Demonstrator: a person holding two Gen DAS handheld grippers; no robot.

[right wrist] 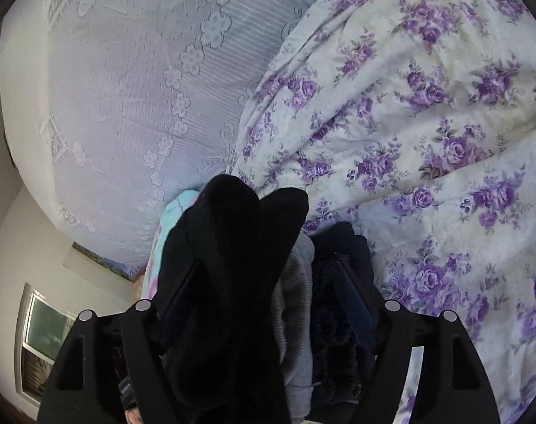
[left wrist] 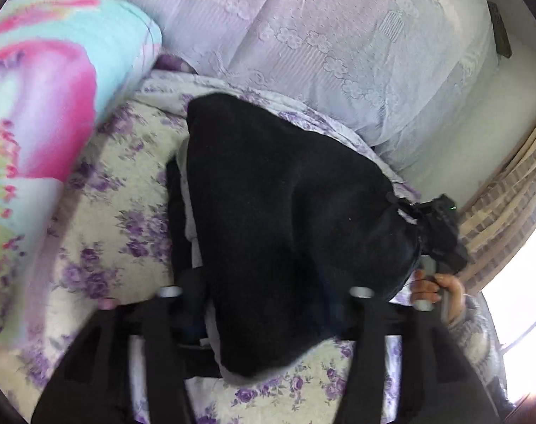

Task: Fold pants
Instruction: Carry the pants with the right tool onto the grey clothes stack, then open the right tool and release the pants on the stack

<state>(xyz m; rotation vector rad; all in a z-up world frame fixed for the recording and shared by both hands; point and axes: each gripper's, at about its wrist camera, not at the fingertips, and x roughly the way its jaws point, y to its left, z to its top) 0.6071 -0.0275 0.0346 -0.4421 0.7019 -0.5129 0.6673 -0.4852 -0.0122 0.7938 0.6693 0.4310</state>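
Observation:
The black pants (left wrist: pixel 285 219) hang stretched between both grippers above a bed with a purple-flowered quilt (left wrist: pixel 119 190). My left gripper (left wrist: pixel 268 304) is shut on one end of the pants; the cloth drapes over its fingers and hides the tips. The right gripper (left wrist: pixel 434 233) shows in the left wrist view at the right, held by a hand, pinching the other end. In the right wrist view my right gripper (right wrist: pixel 268 282) is shut on bunched black cloth (right wrist: pixel 232 247) with a grey lining (right wrist: pixel 296 300) showing.
A pink and turquoise rolled blanket (left wrist: pixel 48 99) lies at the left. A pale lilac lace cover (left wrist: pixel 320 35) spreads behind the quilt (right wrist: pixel 426 123). A window (right wrist: pixel 41 339) and a wall show at lower left of the right wrist view.

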